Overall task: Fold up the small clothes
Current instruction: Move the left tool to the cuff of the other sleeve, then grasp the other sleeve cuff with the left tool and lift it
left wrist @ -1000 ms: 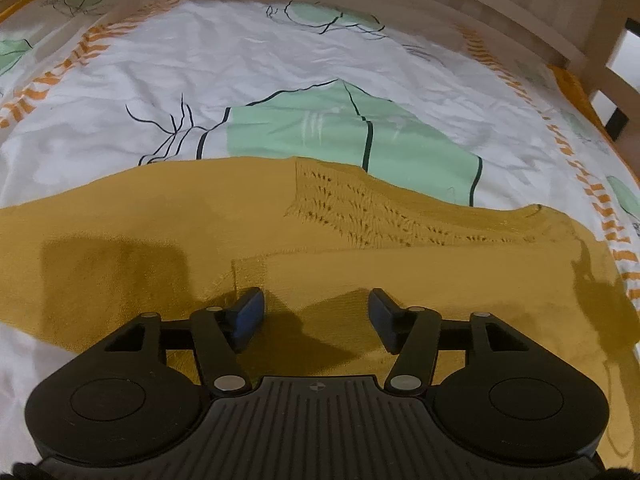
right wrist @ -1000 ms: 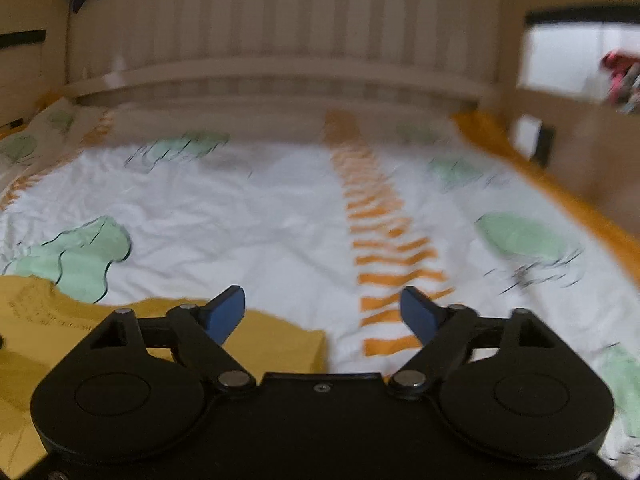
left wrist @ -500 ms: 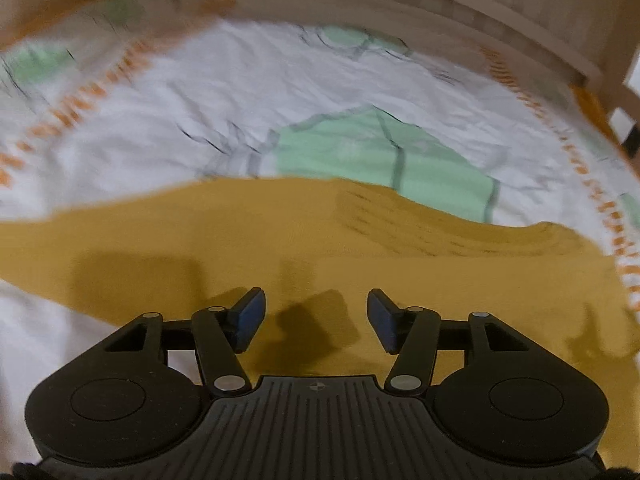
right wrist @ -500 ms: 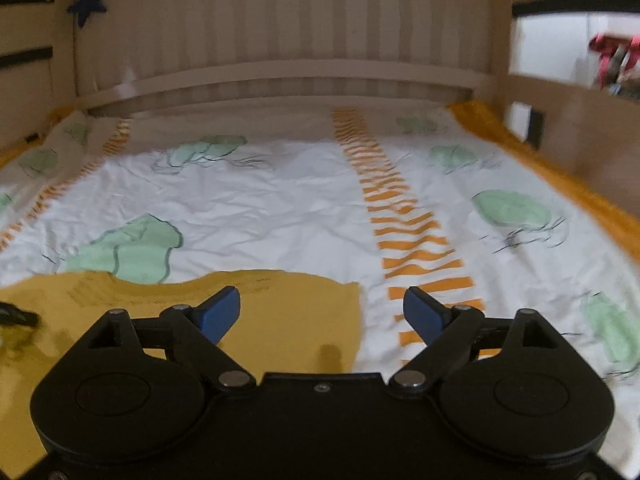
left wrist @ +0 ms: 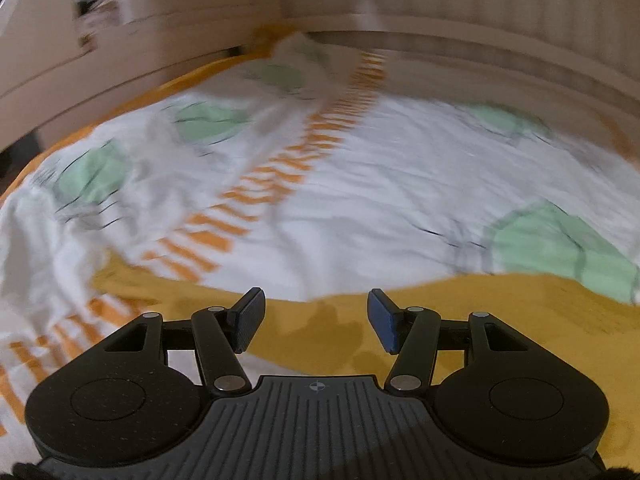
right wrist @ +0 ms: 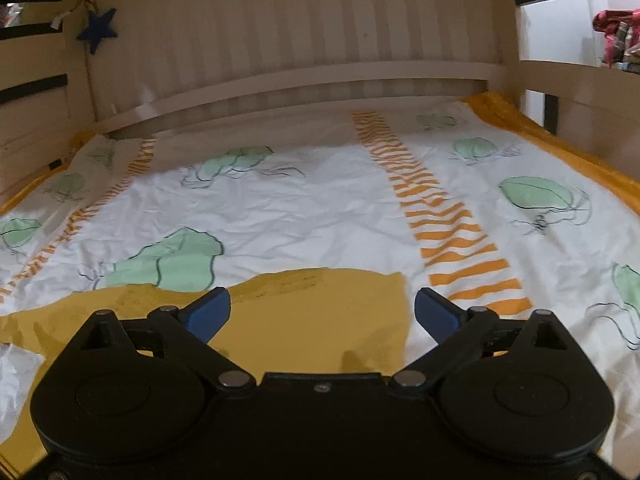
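Note:
A mustard-yellow knit garment point(left wrist: 500, 312) lies flat on the bed. In the left wrist view it fills the lower right, and my left gripper point(left wrist: 316, 316) hovers above its left part, open, with nothing between the blue pads. In the right wrist view the same yellow garment point(right wrist: 320, 312) lies under and ahead of my right gripper point(right wrist: 322, 310), with its right edge near the right fingertip. That gripper's jaws are opening wide and hold nothing. The garment's near part is hidden behind both gripper bodies.
The bed cover point(right wrist: 320, 208) is white with green leaf prints and orange striped bands point(right wrist: 436, 216). A wooden slatted headboard point(right wrist: 300, 40) and side rails point(right wrist: 580, 80) close the bed in. A blue star point(right wrist: 98, 32) hangs at the upper left.
The left view has swung to the left and lifted, so the garment now lies low and right and an orange band appears. The right gripper's jaws have spread wider, and more of the garment shows under it.

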Demonstrator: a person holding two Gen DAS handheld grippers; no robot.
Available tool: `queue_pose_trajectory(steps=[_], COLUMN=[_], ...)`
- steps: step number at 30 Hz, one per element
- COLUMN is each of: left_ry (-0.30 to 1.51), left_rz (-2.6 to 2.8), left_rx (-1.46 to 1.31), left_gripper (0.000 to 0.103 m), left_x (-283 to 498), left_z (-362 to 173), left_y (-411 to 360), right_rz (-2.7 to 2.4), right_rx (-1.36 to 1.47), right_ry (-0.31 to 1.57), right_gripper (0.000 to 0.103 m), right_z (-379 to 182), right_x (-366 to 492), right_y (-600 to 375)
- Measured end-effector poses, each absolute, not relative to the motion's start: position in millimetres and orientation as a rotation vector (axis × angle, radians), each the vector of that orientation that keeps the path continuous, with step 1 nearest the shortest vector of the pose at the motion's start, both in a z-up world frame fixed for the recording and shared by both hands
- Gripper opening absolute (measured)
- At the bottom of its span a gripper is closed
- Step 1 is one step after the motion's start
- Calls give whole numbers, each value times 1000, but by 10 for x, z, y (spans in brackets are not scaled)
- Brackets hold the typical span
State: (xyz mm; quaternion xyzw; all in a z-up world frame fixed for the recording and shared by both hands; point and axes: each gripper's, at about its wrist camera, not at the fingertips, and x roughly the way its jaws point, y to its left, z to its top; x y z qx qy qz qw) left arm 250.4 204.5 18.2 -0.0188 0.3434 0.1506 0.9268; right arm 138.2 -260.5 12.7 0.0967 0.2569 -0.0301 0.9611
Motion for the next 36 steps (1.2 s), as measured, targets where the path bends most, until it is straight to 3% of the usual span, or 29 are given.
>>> queue_pose_trajectory(steps=[5, 12, 20, 34, 36], left_ry=[732, 750, 641, 727, 730], left_rz=[460, 588, 665, 716, 720], left_rx=[-99, -335, -384, -396, -382], left_gripper=[55, 55, 55, 55, 51], left_x=[2487, 2429, 2575, 2811, 2823], left_z=[71, -61, -12, -337, -362], left_y=[2604, 3278, 3544, 3910, 3928], right_rz=[-2, 25, 133, 246, 240], right_rx=[244, 293, 243, 217, 216], right_ry=[512, 651, 641, 646, 649], right_gripper=[99, 99, 99, 99, 99], right_z=[113, -71, -170, -326, -348], right_x=[1354, 1495, 1443, 1340, 1343], right_y=[-2521, -2352, -2021, -1505, -1497])
